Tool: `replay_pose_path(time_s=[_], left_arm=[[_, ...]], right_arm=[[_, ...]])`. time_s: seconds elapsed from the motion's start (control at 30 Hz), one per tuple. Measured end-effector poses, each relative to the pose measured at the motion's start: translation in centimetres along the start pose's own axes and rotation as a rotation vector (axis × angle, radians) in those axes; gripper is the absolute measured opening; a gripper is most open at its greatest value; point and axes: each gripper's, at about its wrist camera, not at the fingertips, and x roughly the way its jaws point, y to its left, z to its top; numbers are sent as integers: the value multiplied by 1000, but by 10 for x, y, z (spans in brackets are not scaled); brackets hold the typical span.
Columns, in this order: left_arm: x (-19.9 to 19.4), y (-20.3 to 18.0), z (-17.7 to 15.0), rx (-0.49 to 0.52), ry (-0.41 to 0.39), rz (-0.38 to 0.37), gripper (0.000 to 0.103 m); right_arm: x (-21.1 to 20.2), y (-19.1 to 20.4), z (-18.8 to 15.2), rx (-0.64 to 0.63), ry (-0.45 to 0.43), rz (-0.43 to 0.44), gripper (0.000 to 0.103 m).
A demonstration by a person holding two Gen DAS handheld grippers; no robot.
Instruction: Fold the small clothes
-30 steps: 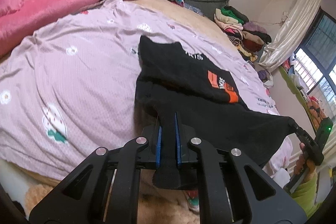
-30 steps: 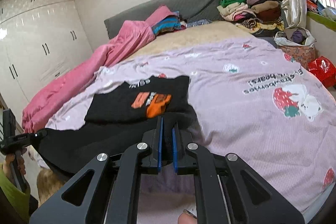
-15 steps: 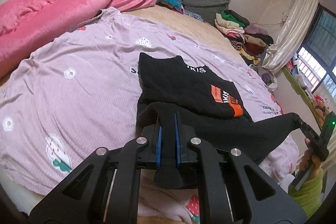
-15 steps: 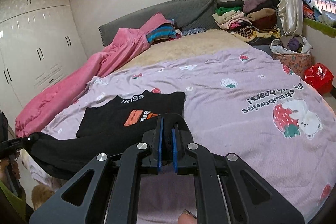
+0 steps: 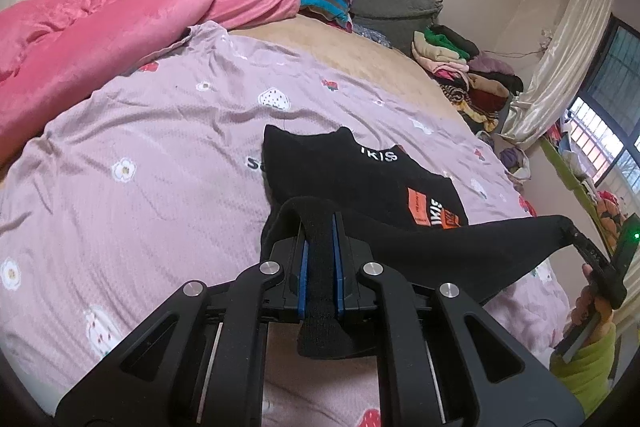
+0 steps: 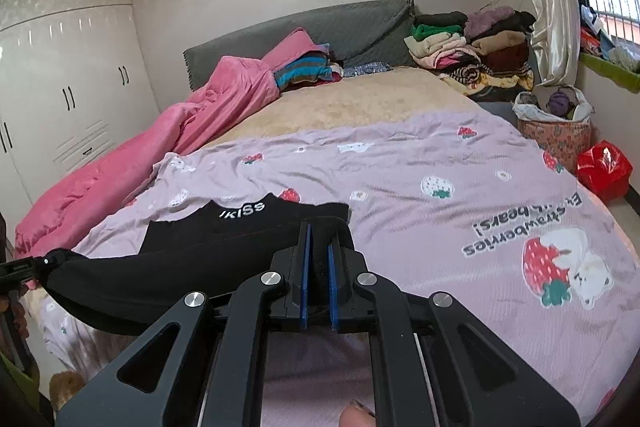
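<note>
Between both claws (image 5: 319, 255) (image 6: 318, 259), taut matte black knit garment (image 5: 360, 167) over crinkled lilac sheet (image 5: 160, 155)

Hidden and cut-off parts

The lifted near hem of the black shirt (image 6: 192, 279) covers its orange print in the right wrist view. In the left wrist view that print (image 5: 434, 211) is partly covered, its lettering unreadable; the right gripper (image 5: 576, 239) is cut by the frame edge.

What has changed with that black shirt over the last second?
Both grippers, left gripper and right gripper, have carried the black shirt's near edge forward over its spread part; the orange patch is now hidden in the right view. Both stay clamped; the bedsheet is unchanged.
</note>
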Motion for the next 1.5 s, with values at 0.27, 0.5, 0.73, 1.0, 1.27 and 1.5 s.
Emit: replay_pose_path(time_s=[0.27,0.5,0.73,1.0,1.27,1.5], left_arm=[[21,3,24,-12,-3,11,3],[45,0,46,18,-3,51,3],[74,2,61,28,16,91,4],[104,1,58,62,50,142,4],[126,7,57,71,86,171,7],[123,9,60,52,52,197,34]], right_arm=[[30,-5,15,28,7,-24,7],[59,-9,23,40,27,-70,7],[89,-11,25,29,60,-113,7],[120,-18,13,7,111,-143,7],[149,-23,4,17,172,-171,8],[153,-17,-1,-3,172,-198,29]])
